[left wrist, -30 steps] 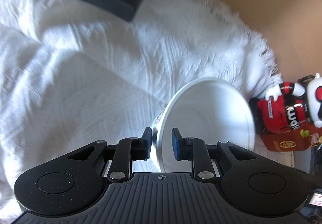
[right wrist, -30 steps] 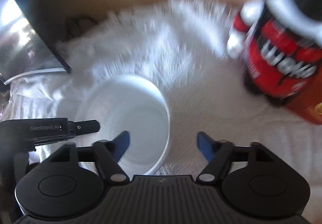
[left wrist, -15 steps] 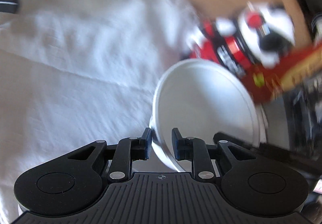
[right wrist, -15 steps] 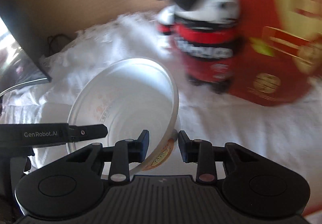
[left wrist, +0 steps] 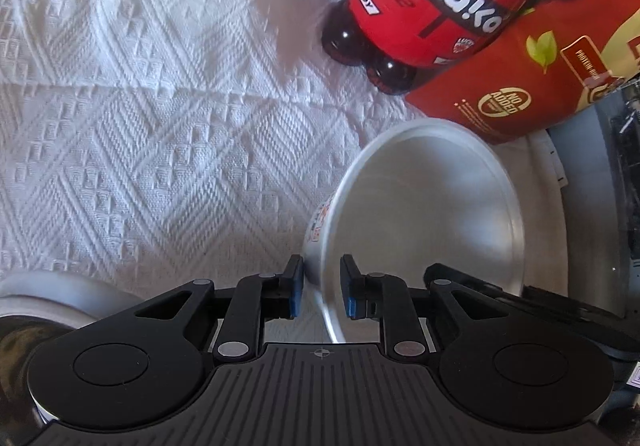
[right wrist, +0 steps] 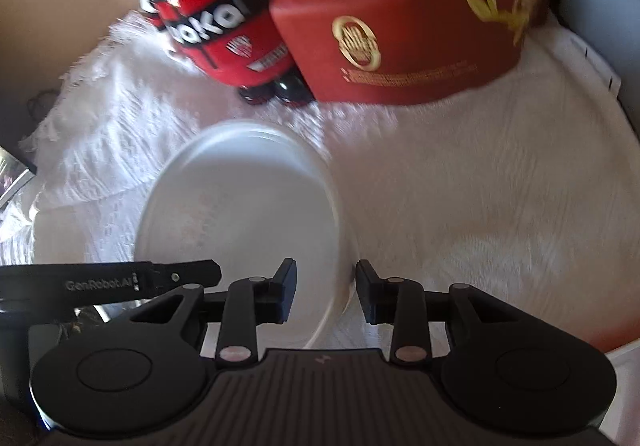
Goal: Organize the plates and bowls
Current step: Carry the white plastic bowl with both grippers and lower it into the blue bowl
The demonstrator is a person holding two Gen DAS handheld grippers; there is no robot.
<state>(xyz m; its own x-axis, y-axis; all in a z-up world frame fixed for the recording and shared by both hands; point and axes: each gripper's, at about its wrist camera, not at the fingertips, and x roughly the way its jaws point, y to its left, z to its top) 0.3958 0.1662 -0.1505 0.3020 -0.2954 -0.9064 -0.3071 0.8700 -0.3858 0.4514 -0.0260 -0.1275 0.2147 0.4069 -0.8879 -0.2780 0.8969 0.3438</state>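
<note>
A white bowl point(left wrist: 424, 213) with printed outside is tilted over the white woven cloth point(left wrist: 140, 125). My left gripper point(left wrist: 322, 292) is shut on its near rim. In the right wrist view the same bowl point(right wrist: 240, 213) sits low over the cloth, and my right gripper point(right wrist: 326, 292) straddles its right rim with the jaws a little apart from the wall. The left gripper's finger point(right wrist: 120, 280) shows at the bowl's left side. A second white rim point(left wrist: 552, 230) lies behind the bowl at the right.
A red and black toy figure point(left wrist: 432, 9) and a red box point(left wrist: 532, 77) stand just beyond the bowl. A grey rounded object point(left wrist: 48, 286) sits at the lower left. A dark appliance edge point(left wrist: 624, 165) is at the far right.
Both grippers and the bowl moved toward the red toy and box and lower to the cloth. My right gripper, shut on the rim half a second ago, has opened slightly.
</note>
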